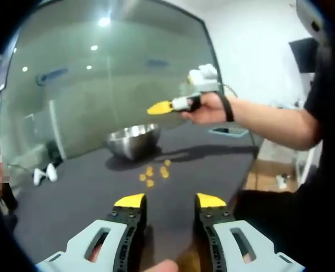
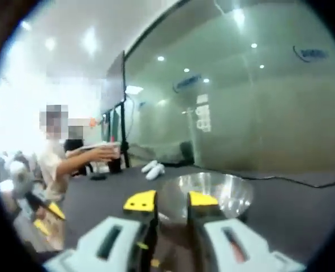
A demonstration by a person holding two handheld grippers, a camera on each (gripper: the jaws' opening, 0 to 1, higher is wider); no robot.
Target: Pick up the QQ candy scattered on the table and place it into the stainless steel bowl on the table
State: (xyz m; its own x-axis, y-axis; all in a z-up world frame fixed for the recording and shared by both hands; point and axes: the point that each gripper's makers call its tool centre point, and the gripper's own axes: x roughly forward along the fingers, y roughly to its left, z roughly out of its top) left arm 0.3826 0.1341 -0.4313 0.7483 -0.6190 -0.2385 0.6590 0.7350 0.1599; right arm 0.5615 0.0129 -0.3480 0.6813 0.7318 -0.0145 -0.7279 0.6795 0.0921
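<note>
A stainless steel bowl (image 1: 132, 139) stands on the dark table (image 1: 82, 198), far from me. Several small yellow QQ candies (image 1: 154, 173) lie scattered on the table just in front of it. My left gripper (image 1: 171, 200) hovers low over the near table, open, with nothing between its yellow tips. A hand holds my right gripper (image 1: 162, 107) in the air, above and just right of the bowl. In the right gripper view the right gripper (image 2: 172, 200) is open with a narrow gap, and the bowl (image 2: 221, 192) sits right behind its tips.
Two white objects (image 1: 45, 174) (image 2: 153, 169) lie at the table's far side by the glass wall. A flat device (image 1: 228, 131) rests near the right edge of the table. A person (image 2: 57, 164) stands beyond the table with an arm stretched out.
</note>
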